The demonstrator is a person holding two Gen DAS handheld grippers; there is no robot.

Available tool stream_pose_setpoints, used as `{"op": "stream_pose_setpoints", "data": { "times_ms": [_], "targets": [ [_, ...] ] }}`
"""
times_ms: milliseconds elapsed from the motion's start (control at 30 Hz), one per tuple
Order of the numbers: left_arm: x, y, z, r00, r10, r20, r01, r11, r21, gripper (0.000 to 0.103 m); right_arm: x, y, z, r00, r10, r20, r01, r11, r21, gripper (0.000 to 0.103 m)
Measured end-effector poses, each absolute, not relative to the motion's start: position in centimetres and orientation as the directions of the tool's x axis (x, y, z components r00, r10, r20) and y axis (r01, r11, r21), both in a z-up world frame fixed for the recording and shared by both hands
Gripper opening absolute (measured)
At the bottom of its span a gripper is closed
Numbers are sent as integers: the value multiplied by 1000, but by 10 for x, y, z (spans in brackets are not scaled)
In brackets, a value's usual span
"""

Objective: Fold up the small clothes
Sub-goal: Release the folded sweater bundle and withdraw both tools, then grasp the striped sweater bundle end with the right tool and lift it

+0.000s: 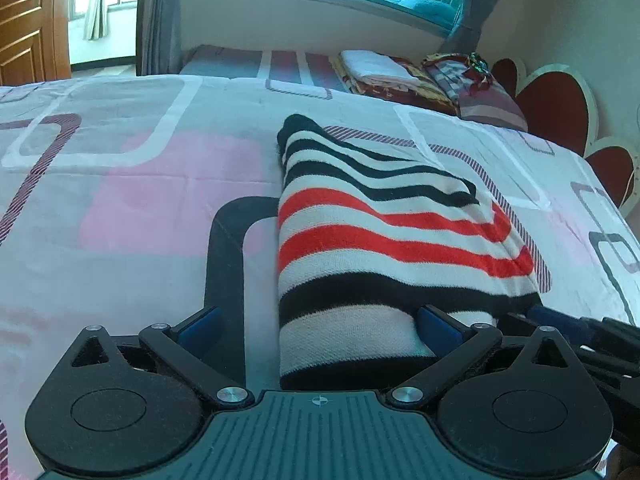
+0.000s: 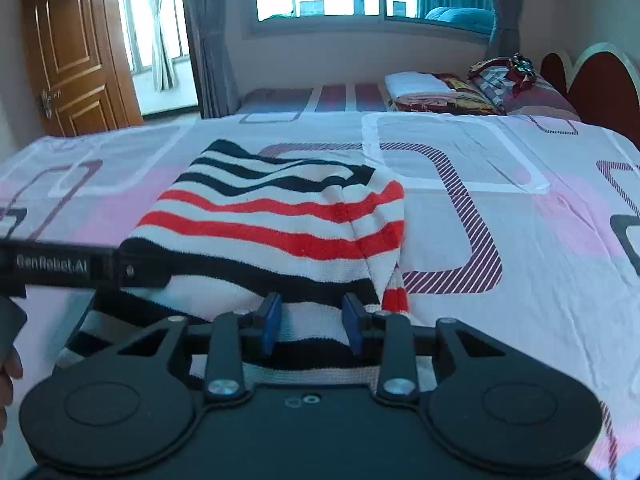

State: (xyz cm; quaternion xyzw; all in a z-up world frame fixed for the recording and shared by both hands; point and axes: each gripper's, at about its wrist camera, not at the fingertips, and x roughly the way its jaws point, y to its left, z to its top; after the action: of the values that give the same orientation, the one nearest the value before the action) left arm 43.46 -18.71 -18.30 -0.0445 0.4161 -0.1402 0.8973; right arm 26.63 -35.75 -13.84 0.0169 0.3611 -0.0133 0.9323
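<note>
Striped garment's (image 2: 272, 224) near hem, hidden beneath the right hand-held gripper (image 2: 312, 326).
</note>
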Motion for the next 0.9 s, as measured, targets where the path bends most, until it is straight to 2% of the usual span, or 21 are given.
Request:
{"op": "stream_pose_setpoints", "data": {
  "times_ms": [367,600,800,900],
  "targets": [
    [418,-190,-181,587,-301,-752,232,952,-199,103,242,-353,-120,756,6,-655,22,999,35,35],
    [406,-187,-198,529,-324,-784,236,944,-231,103,230,-353,-130,738,-23,-674,21,1000,-10,39],
    [402,-188,-201,526,-336,-782,245,940,-239,103,216,-351,-127,754,-34,-656,36,999,-9,34],
    [400,-192,-204,524,-331,-784,268,939,-217,103,213,-353,-138,727,-44,-686,30,999,-33,29]
  ]
}}
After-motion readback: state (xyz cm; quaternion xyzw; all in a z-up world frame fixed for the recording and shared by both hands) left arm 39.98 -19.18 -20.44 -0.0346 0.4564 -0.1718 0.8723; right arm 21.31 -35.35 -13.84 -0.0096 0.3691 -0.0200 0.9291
